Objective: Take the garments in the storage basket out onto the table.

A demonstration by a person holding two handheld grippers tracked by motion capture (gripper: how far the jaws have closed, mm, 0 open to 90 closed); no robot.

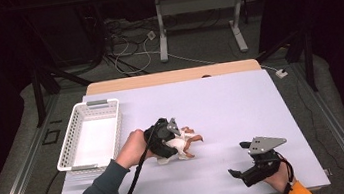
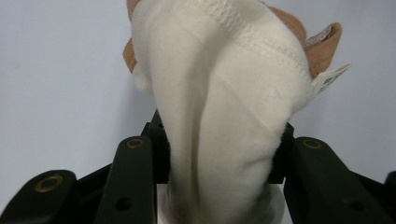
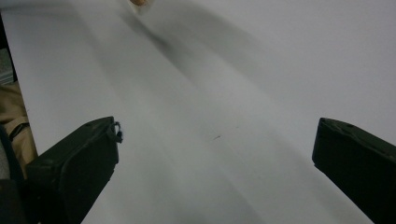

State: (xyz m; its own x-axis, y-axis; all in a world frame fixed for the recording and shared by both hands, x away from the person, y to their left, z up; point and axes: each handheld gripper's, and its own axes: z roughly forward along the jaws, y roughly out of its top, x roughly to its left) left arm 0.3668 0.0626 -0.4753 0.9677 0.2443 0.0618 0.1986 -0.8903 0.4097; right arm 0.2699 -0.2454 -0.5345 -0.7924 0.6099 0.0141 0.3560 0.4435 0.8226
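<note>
A big white table (image 1: 221, 105) is sitting in a dark room, with a strip of light wood along its far edge. Black curtains are hanging on both sides. Past the table, white cables (image 1: 134, 51) are lying on the grey floor by the legs of another table (image 1: 200, 17).

The left gripper (image 1: 173, 142) is squeezing a soft toy (image 1: 183, 143) near the middle of the table. In the left gripper view, the toy (image 2: 219, 107) is white with tan bits and a little tag at the top, and both black jaws are pressing into its sides. I cannot tell if the toy is touching the table.

A white basket (image 1: 72, 140) with holes in its walls is sitting near the left edge, just beside the hand (image 1: 131, 150) holding that gripper.

The right gripper (image 1: 239, 166) is resting low near the front right corner, well apart from the toy. Its jaws are standing wide apart with nothing between them.
</note>
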